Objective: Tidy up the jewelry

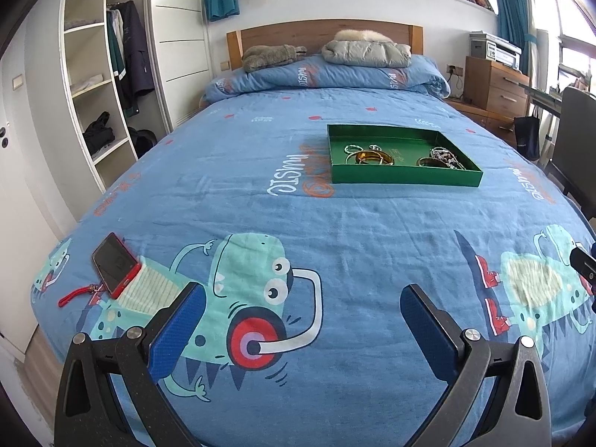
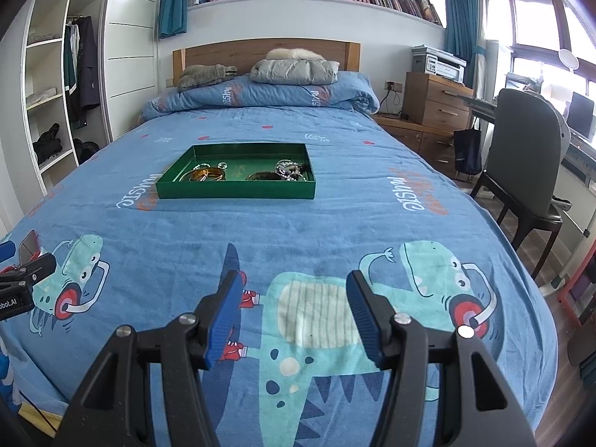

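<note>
A bed [image 2: 335, 223] with a wooden headboard carries everything — its blue cover is printed with cartoon monsters in headphones. On the cover lies a shallow green tray [image 2: 235, 189] holding bangles and beaded pieces, and near the foot's left corner a red-cased phone [image 1: 116, 265] with a red strap. At the head, a rolled blue duvet [image 2: 260, 93] — well apart from the tray.

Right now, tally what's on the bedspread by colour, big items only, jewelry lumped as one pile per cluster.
Green: 1, the tray
Red: 1, the phone
Gold/amber: 2, a bangle cluster left in the tray, one bangle right
Silver/beaded: 1, a tangled pile
Total: 5
</note>
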A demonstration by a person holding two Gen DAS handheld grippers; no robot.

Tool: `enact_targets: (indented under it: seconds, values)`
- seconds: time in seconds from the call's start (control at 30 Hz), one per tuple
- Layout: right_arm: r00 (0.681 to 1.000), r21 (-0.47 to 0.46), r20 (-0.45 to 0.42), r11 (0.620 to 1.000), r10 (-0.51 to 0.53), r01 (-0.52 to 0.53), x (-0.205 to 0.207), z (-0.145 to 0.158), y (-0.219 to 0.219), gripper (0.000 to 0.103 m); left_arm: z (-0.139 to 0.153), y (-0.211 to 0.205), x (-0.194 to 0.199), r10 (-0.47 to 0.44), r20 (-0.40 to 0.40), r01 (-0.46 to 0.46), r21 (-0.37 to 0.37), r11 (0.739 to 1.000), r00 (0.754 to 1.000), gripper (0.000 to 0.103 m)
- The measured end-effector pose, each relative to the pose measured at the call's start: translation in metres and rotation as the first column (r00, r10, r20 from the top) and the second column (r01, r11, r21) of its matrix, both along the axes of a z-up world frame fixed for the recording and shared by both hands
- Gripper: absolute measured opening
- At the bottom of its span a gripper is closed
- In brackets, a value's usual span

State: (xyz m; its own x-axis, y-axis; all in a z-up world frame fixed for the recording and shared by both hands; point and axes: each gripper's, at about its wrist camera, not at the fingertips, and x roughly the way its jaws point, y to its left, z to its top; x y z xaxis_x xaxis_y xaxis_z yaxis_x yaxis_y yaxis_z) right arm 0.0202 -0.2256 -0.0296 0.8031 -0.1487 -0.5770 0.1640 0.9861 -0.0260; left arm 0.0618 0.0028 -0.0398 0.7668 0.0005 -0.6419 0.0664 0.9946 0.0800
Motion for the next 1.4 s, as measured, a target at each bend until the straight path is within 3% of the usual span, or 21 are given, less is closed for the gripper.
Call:
enact_targets:
  seconds: [0.1, 0.13, 0.17, 0.33, 1.4]
  values:
    - [1.0, 0.012, 0.002, 1.0, 0.007, -0.007, 0.001, -0.002, -0.002, 0.058, -0.002, -0.002, 0.002, -0.004, -0.005, 0.004, -0.002, 1.0, 1.0, 0.103]
    - [1.0, 0.015, 0.003, 1.0, 0.009, -0.009, 0.001, -0.002, -0.003, 0.067, -0.002, -0.002, 0.002, -0.005, -0.007, 0.005, -0.004, 1.0, 1.0, 0.103]
    - [1.0, 0.018, 0.008, 1.0, 0.011, -0.011, 0.001, -0.003, -0.003, 0.07, -0.003, -0.002, 0.003, -0.006, -0.008, 0.006, -0.004, 1.0, 1.0, 0.103]
    - [0.999, 0.022, 0.023, 0.999, 0.025, -0.025, 0.002, -0.003, -0.003, 0.074, -0.004, -0.003, 0.005, -0.01, -0.009, 0.01, -0.006, 1.0, 1.0, 0.103]
    - [1.0, 0.019, -0.005, 1.0, -0.018, 0.018, 0.014, -0.024, -0.017, 0.076, -0.008, -0.011, 0.021, -0.028, -0.016, 0.028, -0.004, 1.0, 0.999, 0.103]
